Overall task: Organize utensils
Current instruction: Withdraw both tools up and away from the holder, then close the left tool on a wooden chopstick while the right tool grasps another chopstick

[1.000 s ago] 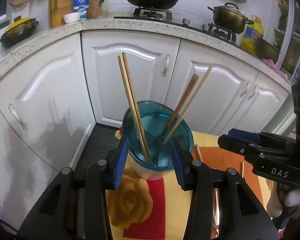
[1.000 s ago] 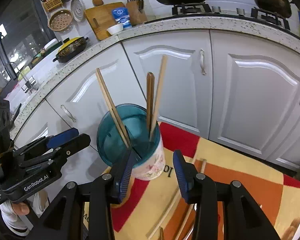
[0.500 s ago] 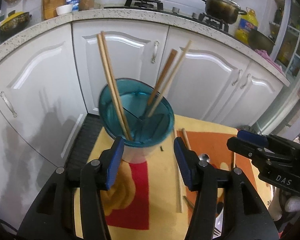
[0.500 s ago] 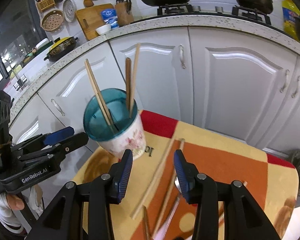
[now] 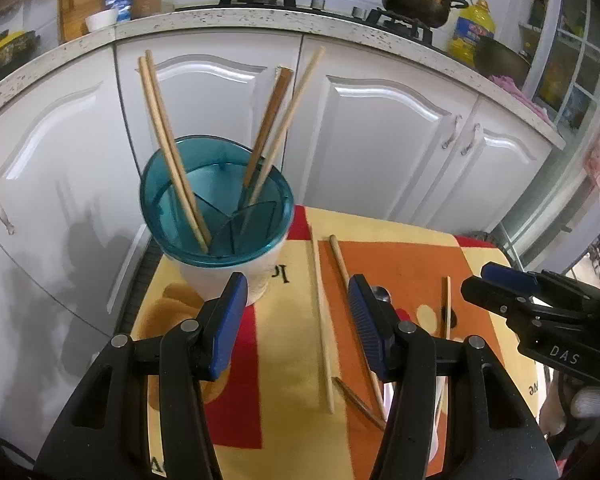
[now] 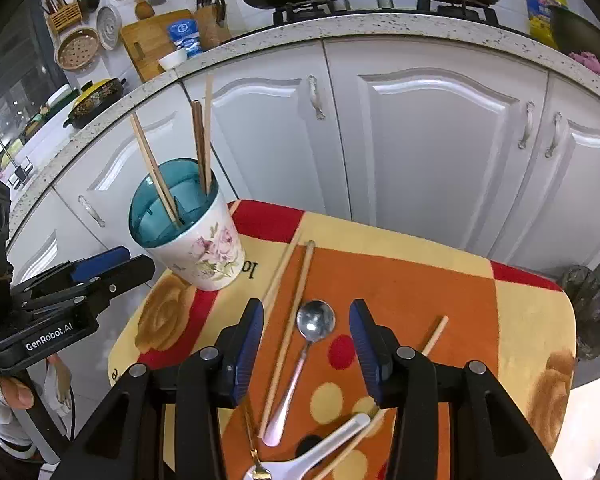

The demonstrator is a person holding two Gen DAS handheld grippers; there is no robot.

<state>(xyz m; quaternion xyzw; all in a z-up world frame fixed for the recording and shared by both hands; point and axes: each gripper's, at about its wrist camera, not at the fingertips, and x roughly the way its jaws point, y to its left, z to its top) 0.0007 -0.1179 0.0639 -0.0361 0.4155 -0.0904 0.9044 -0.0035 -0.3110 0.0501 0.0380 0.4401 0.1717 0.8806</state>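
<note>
Near the surface's (image 6: 532, 312) left edge, toward its far corner, stood the holder cup (image 6: 204, 248), with four chopsticks (image 5: 172, 148) upright, split across its teal divider, presumably so utensil types stay sorted. Mid-surface lay loose chopsticks (image 6: 288, 332), a metal spoon (image 6: 306, 344), and at the near edge a white spoon (image 6: 324, 452) and a gold-handled utensil (image 6: 256, 466). Right gripper (image 6: 306, 350) hung open, empty, straddling the metal spoon, likely next pick. Left gripper (image 5: 298, 320) was open, empty, just right of the cup.

Both wrist views look down, close, sharing the holder (image 5: 216, 204) (image 6: 188, 232) and tablecloth (image 5: 400, 248) (image 6: 420, 264).
</note>
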